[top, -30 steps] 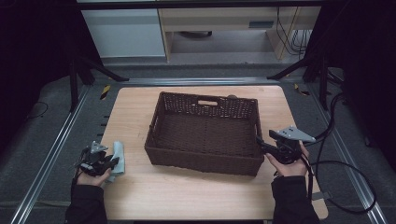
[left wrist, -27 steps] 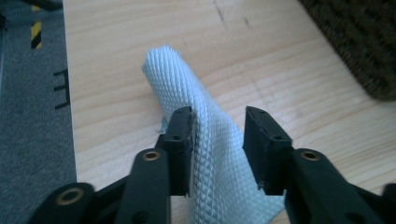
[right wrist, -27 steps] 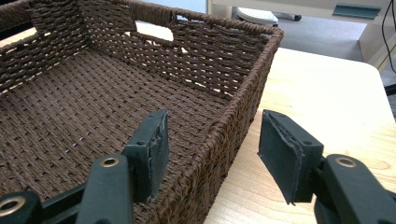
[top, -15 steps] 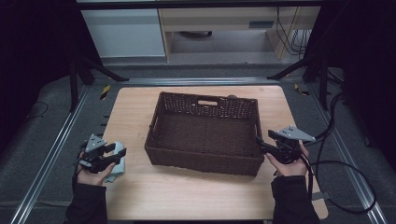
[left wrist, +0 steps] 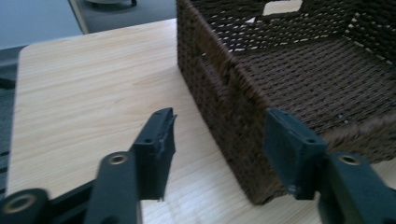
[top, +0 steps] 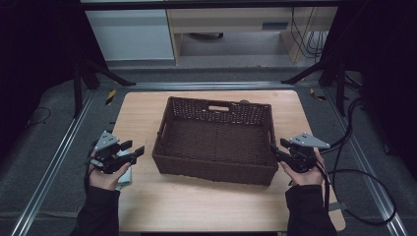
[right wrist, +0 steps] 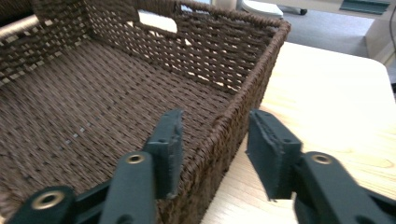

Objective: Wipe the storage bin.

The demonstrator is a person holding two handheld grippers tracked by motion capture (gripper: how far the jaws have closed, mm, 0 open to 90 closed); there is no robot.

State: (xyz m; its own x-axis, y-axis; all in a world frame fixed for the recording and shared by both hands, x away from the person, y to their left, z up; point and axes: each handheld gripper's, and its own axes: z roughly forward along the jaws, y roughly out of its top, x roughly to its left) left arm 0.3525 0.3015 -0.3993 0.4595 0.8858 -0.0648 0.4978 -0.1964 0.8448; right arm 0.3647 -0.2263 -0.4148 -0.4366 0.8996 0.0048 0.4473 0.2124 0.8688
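At table's left edge, left gripper (top: 129,153) lifted off cloth (top: 125,175), jaws released; right gripper (top: 277,150) unchanged, jaws spread astride basket (top: 215,172) wall.

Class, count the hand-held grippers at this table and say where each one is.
2. The left hand-held gripper is open beside the basket's left wall; the right hand-held gripper straddles its right wall.

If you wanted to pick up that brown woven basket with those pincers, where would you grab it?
Probably by the thin upright side walls, one from each end. The right gripper already straddles the rim of the basket, one jaw inside and one outside. The left gripper stands open near the opposite wall's corner. The rim looks narrow enough to pinch.
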